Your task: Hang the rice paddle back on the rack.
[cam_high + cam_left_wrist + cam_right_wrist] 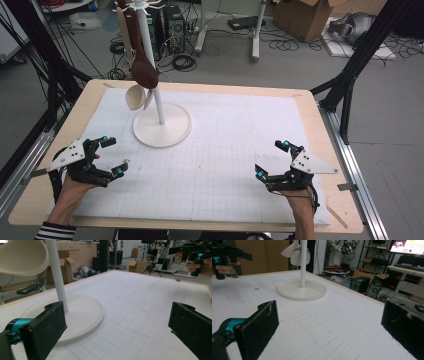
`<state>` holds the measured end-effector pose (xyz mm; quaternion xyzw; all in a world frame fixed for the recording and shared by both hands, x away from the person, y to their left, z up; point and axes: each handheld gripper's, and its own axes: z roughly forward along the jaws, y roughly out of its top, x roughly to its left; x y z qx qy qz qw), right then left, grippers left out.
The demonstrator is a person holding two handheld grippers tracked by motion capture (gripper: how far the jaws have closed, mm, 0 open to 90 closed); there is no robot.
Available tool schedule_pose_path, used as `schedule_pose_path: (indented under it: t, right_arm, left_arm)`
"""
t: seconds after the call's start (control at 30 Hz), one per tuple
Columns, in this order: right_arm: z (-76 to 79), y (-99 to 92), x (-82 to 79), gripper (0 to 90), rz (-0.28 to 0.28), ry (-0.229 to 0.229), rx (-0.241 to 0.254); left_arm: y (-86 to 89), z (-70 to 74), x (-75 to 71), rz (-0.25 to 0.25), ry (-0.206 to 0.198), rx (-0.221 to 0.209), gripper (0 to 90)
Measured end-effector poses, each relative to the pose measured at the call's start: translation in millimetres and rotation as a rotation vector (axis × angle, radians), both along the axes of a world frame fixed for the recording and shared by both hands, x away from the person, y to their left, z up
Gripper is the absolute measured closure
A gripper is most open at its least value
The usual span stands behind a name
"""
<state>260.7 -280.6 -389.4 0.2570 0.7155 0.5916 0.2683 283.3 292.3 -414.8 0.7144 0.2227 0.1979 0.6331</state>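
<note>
Both grippers rest low in the high view, the left gripper [110, 156] and right gripper [272, 159], each with jaws spread wide and holding nothing. One white stand [161, 127] sits up and left of centre, nearer the left jaws, apart from both. Three spoons hang on it: one brown spoon [142, 70], two cream spoons [135, 97].

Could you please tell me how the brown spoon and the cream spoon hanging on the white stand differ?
The brown spoon is dark and looks the larger of the two; the cream spoon is pale, close in colour to the white stand. The brown spoon's bowl hangs higher, while the cream spoon's bowl hangs below it, nearer the stand's round base. Both hang bowl-down beside the pole, and neither the left gripper nor the right gripper touches them.
</note>
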Motion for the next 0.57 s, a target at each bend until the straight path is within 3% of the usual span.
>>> schedule_pose_path:
  t: [0.03,0.13,0.2,0.57]
  right_arm:
    - [-1.1,-0.5,-1.0,0.5,-0.005,0.002,0.004]
    - [-4.4,-2.1,-1.8,0.5,-0.003,-0.005,0.002]
    - [-6.1,-2.7,-2.5,0.5,-0.002,-0.015,-0.001]
    - [-8.5,-0.8,-5.2,0.5,-0.006,-0.006,0.001]
  left_arm:
    - [2.0,-2.8,-1.0,0.01,-0.015,-0.006,1.7]
    - [6.8,-3.9,-1.2,0.011,-0.008,0.016,1.7]
    - [10.3,-3.9,-2.6,0.003,-0.016,-0.005,1.7]
    - [15.7,0.5,-5.0,0.023,-0.031,-0.017,1.7]
